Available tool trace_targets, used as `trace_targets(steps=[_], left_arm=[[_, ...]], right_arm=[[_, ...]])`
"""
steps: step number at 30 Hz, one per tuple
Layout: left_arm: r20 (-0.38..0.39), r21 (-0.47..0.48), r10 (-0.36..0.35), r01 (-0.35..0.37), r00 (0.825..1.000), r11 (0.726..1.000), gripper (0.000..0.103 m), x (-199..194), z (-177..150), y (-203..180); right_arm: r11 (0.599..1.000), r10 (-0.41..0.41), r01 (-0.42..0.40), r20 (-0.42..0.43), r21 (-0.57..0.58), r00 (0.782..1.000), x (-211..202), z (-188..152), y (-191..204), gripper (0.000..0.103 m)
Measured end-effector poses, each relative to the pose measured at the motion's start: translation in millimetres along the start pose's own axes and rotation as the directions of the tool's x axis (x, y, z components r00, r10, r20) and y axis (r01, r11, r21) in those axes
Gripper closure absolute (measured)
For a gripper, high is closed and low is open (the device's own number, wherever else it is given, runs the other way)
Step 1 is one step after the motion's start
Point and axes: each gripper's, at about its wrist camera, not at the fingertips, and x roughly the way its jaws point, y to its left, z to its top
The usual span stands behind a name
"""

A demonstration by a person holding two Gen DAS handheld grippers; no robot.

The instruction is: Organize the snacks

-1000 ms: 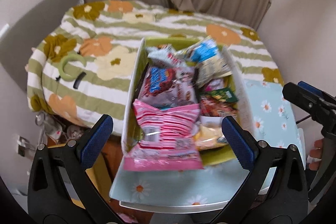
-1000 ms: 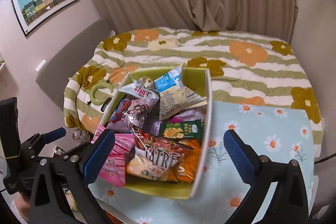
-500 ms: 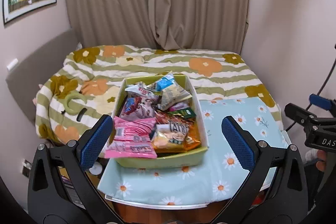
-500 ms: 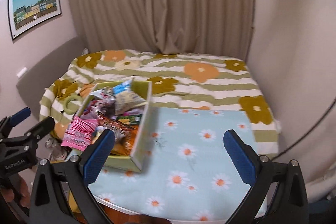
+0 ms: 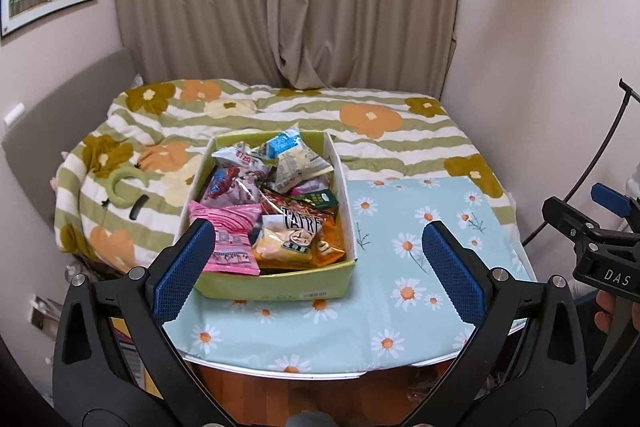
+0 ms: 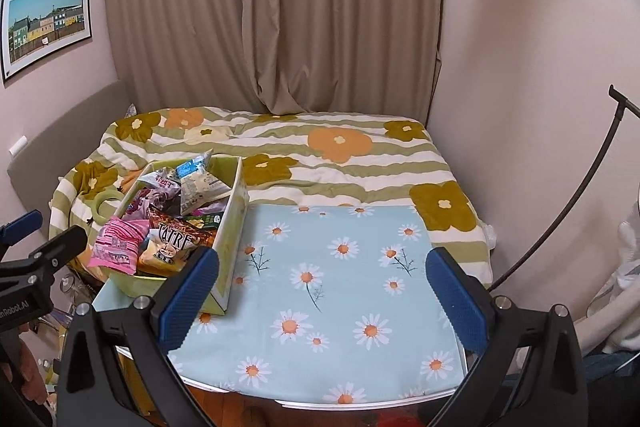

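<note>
A yellow-green snack box (image 5: 280,287) sits on the daisy-clothed bench (image 5: 420,307), just ahead of the left hand-held gripper (image 5: 320,267), whose blue pads stand wide apart, empty. Ahead and left of the right hand-held gripper (image 6: 320,291), also spread and empty, the same box holds loose packets. The pink packet (image 5: 232,239) at its near left corner looks light, crinkly and slippery; pinching a sealed edge seems safest, sparing fragile chips.
</note>
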Motion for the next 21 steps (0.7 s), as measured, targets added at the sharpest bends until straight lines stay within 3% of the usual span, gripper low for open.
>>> trace_targets(steps=[21], left_arm=[[-0.001, 0.032, 0.037, -0.037, 0.999, 0.999, 0.001, -4.2, 1.4, 0.5]], right_arm=[[1.000, -0.007, 0.008, -0.007, 0.016, 1.000, 0.9, -1.4, 2.6, 0.000]])
